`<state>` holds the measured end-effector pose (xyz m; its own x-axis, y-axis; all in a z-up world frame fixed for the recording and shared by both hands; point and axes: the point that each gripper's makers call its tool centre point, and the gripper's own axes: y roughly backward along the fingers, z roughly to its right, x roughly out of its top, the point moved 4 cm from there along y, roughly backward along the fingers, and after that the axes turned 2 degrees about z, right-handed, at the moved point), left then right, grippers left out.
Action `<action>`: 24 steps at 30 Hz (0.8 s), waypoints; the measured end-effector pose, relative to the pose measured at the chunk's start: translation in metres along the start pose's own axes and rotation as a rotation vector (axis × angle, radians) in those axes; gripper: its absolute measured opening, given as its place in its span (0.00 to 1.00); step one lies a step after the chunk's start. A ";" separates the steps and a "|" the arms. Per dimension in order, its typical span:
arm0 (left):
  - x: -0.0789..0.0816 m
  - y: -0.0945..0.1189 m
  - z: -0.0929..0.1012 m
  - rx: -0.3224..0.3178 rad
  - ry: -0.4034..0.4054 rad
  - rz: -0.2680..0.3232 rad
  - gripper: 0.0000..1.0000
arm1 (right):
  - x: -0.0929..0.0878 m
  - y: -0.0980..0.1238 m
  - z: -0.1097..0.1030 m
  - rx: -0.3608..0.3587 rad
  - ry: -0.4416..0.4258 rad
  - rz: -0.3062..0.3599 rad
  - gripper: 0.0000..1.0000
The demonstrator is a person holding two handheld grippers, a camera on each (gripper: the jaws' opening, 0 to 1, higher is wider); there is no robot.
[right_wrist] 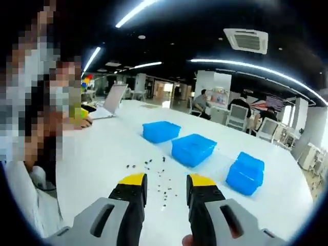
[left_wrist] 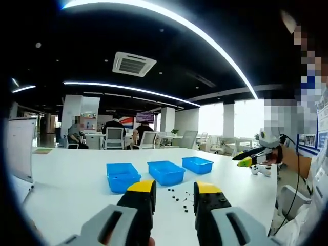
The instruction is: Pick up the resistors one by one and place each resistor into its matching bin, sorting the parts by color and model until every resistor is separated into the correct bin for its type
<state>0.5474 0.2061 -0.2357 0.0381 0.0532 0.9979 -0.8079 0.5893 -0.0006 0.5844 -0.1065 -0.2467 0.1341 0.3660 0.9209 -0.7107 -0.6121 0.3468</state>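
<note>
A white table (left_wrist: 72, 174) carries three blue bins in a row and a loose scatter of small dark resistors (left_wrist: 180, 197) lying on the bare surface in front of them. In the left gripper view the left gripper (left_wrist: 175, 197) rises from the bottom edge with its yellow-tipped black jaws standing apart, a clear gap between them and nothing held; the resistors show through that gap, between the jaws and the bins. Beyond them stand the left bin (left_wrist: 122, 176), the middle bin (left_wrist: 166, 171) and the right bin (left_wrist: 197, 164), each apart from its neighbour. The bin interiors are seen at a shallow angle, so their contents cannot be made out. At the right of this view a second yellow-tipped tool (left_wrist: 251, 156) hovers over the table edge; its jaw state cannot be told at this size. In the right gripper view the right gripper (right_wrist: 162, 192) likewise stands with jaws apart and empty, the resistors (right_wrist: 156, 177) spread on the table just ahead of and between the tips. They are too small for colour or model to be distinguished. The three bins (right_wrist: 192, 148) run diagonally across this view, well clear of the jaws. An open laptop (right_wrist: 113, 102) sits at the far left of the table, partly cut off by a person's blurred shoulder. Seated people and office chairs (left_wrist: 114, 137) occupy the background, indistinct
</note>
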 end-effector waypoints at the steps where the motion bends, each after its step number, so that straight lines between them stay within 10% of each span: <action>1: 0.001 0.001 -0.001 0.003 0.000 0.003 0.31 | 0.006 -0.009 -0.004 0.020 0.002 -0.018 0.33; 16: 0.007 0.007 -0.002 -0.001 0.000 0.031 0.31 | -0.021 -0.137 -0.059 0.199 -0.105 -0.359 0.27; 24: 0.011 0.010 -0.003 -0.004 0.008 0.050 0.32 | -0.026 -0.163 -0.071 0.189 -0.080 -0.368 0.24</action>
<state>0.5413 0.2146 -0.2253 0.0023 0.0886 0.9961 -0.8065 0.5890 -0.0506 0.6471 0.0335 -0.3399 0.4136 0.5335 0.7378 -0.4675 -0.5709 0.6749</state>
